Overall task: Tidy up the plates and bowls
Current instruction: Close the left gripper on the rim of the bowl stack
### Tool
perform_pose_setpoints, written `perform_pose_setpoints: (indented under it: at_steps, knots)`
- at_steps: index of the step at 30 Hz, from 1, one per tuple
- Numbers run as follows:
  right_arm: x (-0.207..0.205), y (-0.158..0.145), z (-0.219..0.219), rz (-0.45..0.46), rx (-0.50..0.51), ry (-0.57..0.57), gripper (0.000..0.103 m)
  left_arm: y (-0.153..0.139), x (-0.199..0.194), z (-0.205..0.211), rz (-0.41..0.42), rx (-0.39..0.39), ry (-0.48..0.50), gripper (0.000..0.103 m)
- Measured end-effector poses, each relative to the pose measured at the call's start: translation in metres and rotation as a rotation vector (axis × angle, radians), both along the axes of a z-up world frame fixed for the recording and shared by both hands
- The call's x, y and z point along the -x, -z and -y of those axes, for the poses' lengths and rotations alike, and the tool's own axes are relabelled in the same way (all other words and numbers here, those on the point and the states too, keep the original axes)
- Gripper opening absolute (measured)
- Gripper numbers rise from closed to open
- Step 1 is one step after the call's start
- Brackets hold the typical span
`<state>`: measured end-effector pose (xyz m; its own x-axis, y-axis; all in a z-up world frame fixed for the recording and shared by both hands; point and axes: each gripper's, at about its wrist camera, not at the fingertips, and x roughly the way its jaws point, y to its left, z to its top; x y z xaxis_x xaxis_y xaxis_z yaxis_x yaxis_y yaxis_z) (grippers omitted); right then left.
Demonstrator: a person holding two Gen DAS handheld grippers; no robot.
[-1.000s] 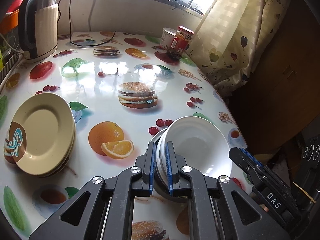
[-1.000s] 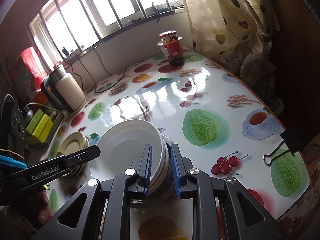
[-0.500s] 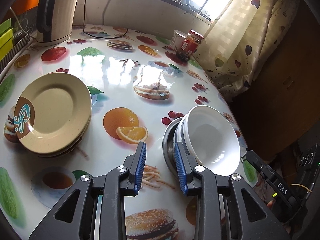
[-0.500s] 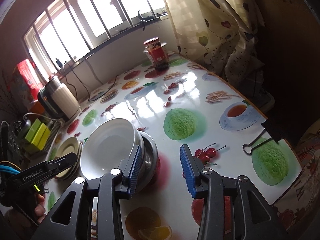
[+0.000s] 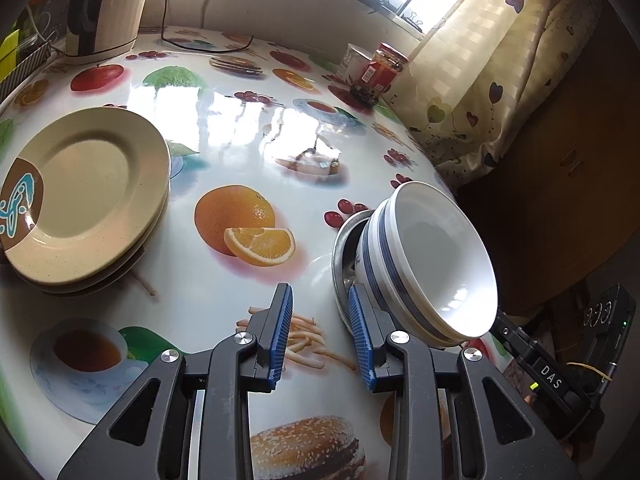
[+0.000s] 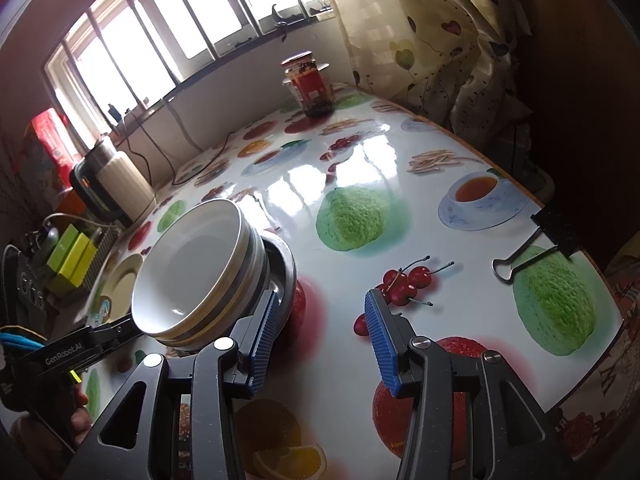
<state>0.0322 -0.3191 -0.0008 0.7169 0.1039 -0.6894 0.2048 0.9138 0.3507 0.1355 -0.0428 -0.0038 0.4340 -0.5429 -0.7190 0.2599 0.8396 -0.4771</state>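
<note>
Left gripper (image 5: 320,330): I see my two blue pads standing apart with nothing clamped between them — only the printed tablecloth (image 5: 224,128) shows in the gap. The right-hand pad sits just beside the rim of the metal dish (image 5: 341,256); I cannot tell whether it touches.

Right gripper (image 6: 320,340): my jaws are opening, and nothing lies between them, just printed cherries and tablecloth. The left-hand pad is right against the metal dish's edge.

Bowls (image 5: 432,264): white bowls with blue bands, nested together — I count at least two rims. The stack rests in the shallow metal dish near the table's edge and looks tilted toward the curtain (image 5: 480,80) side in my left view.

Plates (image 5: 84,196): a stack of cream plates with a brown and blue patch on the top rim, well apart from the bowls, across a printed orange.

Far end of table: a red-labelled jar (image 6: 312,84) beside a white tub (image 5: 354,60), and an electric kettle (image 5: 108,4) with its cord near the window.

Table edge on my right: a black binder clip (image 6: 536,240) gripping the tablecloth.
</note>
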Motion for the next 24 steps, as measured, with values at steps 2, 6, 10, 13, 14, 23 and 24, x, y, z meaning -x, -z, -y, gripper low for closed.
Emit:
perform_pose_setpoints:
  at_steps: [2, 6, 10, 13, 14, 23, 24]
  knots:
    - [-0.004, 0.002, -0.002, -0.001, 0.006, -0.014, 0.046, 0.002, -0.003, 0.001, -0.010, 0.003, 0.005, 0.030]
    - [-0.011, 0.009, -0.007, -0.015, 0.018, -0.045, 0.048, 0.006, -0.005, 0.002, -0.017, 0.017, 0.011, 0.030]
    - [-0.017, 0.014, -0.008, -0.025, 0.031, -0.058, 0.051, 0.010, -0.009, 0.006, -0.026, 0.011, 0.025, 0.030]
    - [-0.021, 0.018, -0.005, -0.032, 0.024, -0.063, 0.053, 0.014, -0.012, 0.007, -0.043, 0.020, 0.024, 0.030]
    - [-0.022, 0.019, -0.004, -0.034, 0.024, -0.065, 0.053, 0.015, -0.013, 0.007, -0.044, 0.026, 0.020, 0.030]
    - [-0.030, 0.029, 0.004, -0.017, -0.025, -0.087, 0.057, 0.021, -0.014, 0.002, -0.060, 0.083, -0.010, 0.030]
    - [-0.030, 0.030, 0.006, -0.010, -0.041, -0.092, 0.057, 0.021, -0.014, 0.001, -0.058, 0.084, -0.011, 0.030]
